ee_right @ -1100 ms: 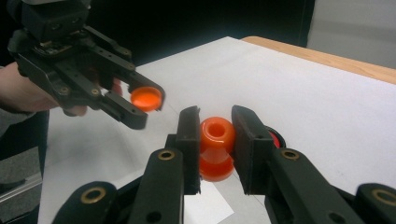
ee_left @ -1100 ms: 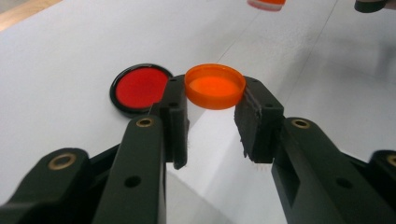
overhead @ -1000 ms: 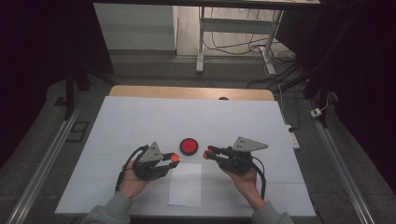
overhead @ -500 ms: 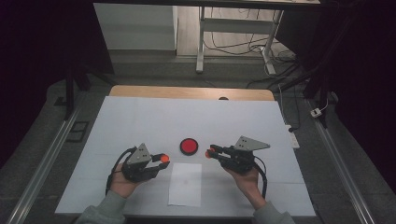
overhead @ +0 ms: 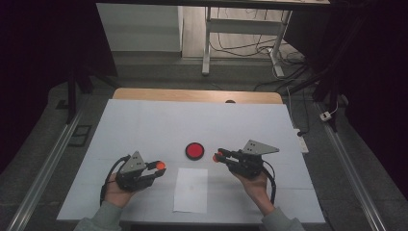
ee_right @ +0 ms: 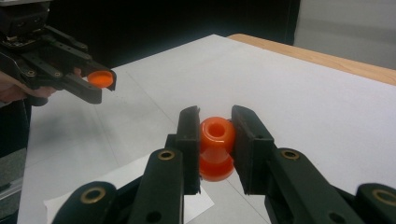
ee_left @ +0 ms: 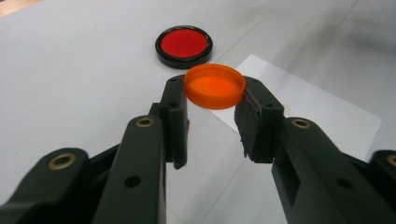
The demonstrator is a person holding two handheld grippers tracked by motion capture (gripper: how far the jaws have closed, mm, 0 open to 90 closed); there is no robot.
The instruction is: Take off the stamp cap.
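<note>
Separation is the change: a second ago the left gripper (overhead: 155, 169) held its orange cap (overhead: 160, 165) close by the right gripper (overhead: 222, 155), just left of the red disc (overhead: 195, 150); now it sits farther left and nearer the person, well apart from the right one, which has kept its place. I judge that the cap has been unscrewed and drawn clear of its bottle, so the opening step looks done and the cap likely needs setting down next.

In the left gripper view the two black jaws pinch the orange cap (ee_left: 215, 86) by its rim at their tips, open side up, above the white table (ee_left: 70, 84). Beyond it lies the red disc (ee_left: 183, 45) in its black ring, and to the right the near white paper sheet (ee_left: 322, 112).

In the right gripper view the jaws are pressed on the small orange bottle (ee_right: 216, 147), gripping it near the neck, its open mouth facing away from the camera, its body hanging below. The left gripper (ee_right: 100, 81) with the cap (ee_right: 100, 77) shows far left there. On the high view the paper sheet (overhead: 191, 190) lies near, between the hands.
</note>
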